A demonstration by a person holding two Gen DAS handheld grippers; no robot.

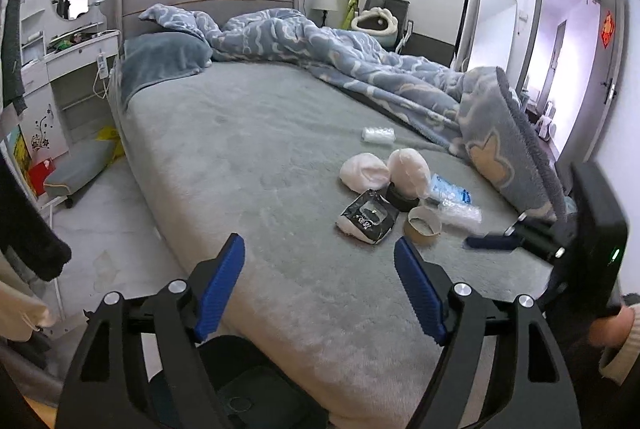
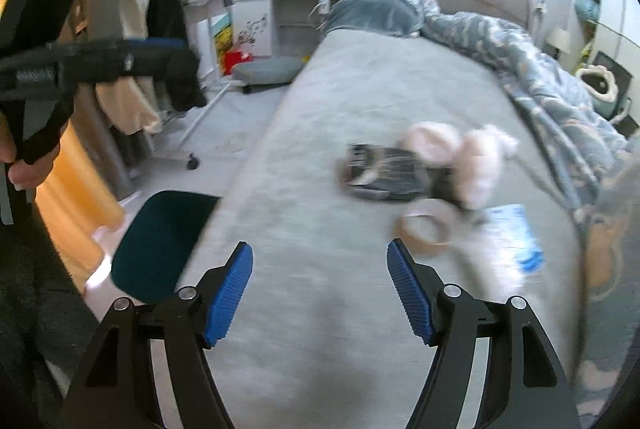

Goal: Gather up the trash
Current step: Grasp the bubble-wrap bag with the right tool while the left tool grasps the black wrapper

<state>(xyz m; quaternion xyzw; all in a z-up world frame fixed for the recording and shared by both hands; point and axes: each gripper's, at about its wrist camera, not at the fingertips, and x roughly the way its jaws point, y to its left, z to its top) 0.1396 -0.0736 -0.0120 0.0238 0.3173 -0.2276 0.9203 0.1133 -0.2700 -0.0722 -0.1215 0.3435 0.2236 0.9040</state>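
While both your left hand-held gripper [image 1: 319,256] and right hand-held gripper [image 2: 320,263] hang released and empty, the trash pile [image 1: 400,195] lies near the bed's [image 1: 248,157] foot edge; take the black wrapper [image 1: 368,215] squarely, one piece at a time.

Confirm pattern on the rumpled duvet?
Blue fleece duvet with pale wavy cloud-like swirls; clearest in the left wrist view.
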